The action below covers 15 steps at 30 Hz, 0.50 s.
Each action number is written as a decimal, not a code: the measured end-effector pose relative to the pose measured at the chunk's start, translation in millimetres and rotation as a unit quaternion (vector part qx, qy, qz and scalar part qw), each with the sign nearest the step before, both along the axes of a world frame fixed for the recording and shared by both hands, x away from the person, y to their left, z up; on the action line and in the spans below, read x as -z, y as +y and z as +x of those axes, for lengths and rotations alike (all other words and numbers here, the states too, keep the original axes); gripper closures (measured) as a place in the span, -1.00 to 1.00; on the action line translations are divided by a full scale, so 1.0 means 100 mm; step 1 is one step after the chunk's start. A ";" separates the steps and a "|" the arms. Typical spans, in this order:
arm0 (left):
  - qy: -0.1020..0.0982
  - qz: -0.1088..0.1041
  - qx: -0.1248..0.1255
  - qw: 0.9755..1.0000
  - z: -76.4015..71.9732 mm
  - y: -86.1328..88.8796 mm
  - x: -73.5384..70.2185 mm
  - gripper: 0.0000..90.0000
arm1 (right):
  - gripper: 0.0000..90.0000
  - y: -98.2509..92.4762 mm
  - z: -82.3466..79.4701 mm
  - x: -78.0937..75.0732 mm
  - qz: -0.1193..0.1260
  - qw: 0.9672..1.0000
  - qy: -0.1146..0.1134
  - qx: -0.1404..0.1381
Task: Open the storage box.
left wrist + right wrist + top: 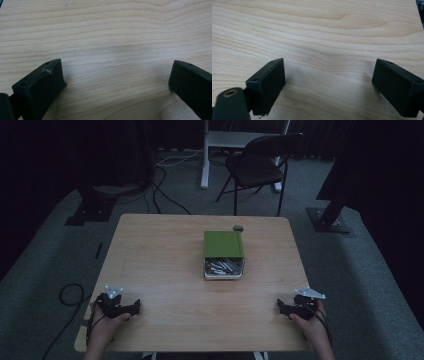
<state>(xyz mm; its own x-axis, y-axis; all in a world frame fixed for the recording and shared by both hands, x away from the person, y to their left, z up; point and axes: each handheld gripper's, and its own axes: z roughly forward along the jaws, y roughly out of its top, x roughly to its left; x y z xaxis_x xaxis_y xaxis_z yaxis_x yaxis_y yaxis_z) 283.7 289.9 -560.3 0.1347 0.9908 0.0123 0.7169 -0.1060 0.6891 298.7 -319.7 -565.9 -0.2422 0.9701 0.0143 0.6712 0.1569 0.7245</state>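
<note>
A light wooden tabletop (pixel 165 270) is seen from above, standing on grey carpet (pixel 45 270) in a dim room. Beyond its far edge a black folding chair (pixel 257 167) is placed beside the white leg of another table (pixel 205 155), and black cables (pixel 160 195) are trailed across the carpet near the far left corner.

Roughly at the middle of the tabletop, a little toward the far edge and right of centre, a green box (pixel 223 254) is set down. Its green lid (pixel 223 244) is slid back toward the far edge, so that the near part of the white tray is left uncovered, and a heap of small silvery metal pieces (pixel 223 266) is exposed inside; what exactly they are cannot be told. Just past the far right corner of the box, a small dark round object (pixel 238 228) is laid on the wood.

The left gripper (pixel 136 307) is held at the near left corner of the tabletop, pointing inward. In the left gripper view its black jaws are spread wide apart over bare wood grain, with nothing between them. The right gripper (pixel 280 307) is held at the near right corner, likewise pointing inward, and in the right gripper view its jaws are released and empty too. Both are kept well apart from the box.
</note>
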 end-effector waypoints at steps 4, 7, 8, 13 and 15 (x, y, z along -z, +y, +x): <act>0.000 0.000 0.000 1.000 0.00 0.00 0.00 -0.99 | -0.76 0.00 0.00 0.00 0.000 1.000 0.000 0.001; 0.001 0.000 0.005 1.000 0.00 0.00 0.00 -0.99 | -0.76 0.00 0.00 0.00 0.000 1.000 0.000 0.001; -0.001 0.001 0.012 1.000 0.00 -0.01 0.00 -0.99 | -0.76 0.00 0.00 0.00 0.000 1.000 0.000 0.001; -0.018 0.016 0.034 0.999 -0.01 -0.06 -0.03 -0.99 | -0.76 0.00 0.00 0.00 0.000 1.000 0.000 0.001; -0.022 0.016 0.041 0.999 -0.01 -0.10 -0.05 -0.99 | -0.76 0.00 0.00 0.00 0.000 1.000 0.000 0.001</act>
<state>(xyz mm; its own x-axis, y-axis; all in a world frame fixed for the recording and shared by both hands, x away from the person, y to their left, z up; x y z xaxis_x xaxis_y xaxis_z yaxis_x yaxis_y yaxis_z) 282.7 280.4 -555.4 0.2134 0.9756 0.0521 0.6744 -0.1857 0.7146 299.0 -319.4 -565.9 -0.2401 0.9706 0.0152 0.6717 0.1548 0.7245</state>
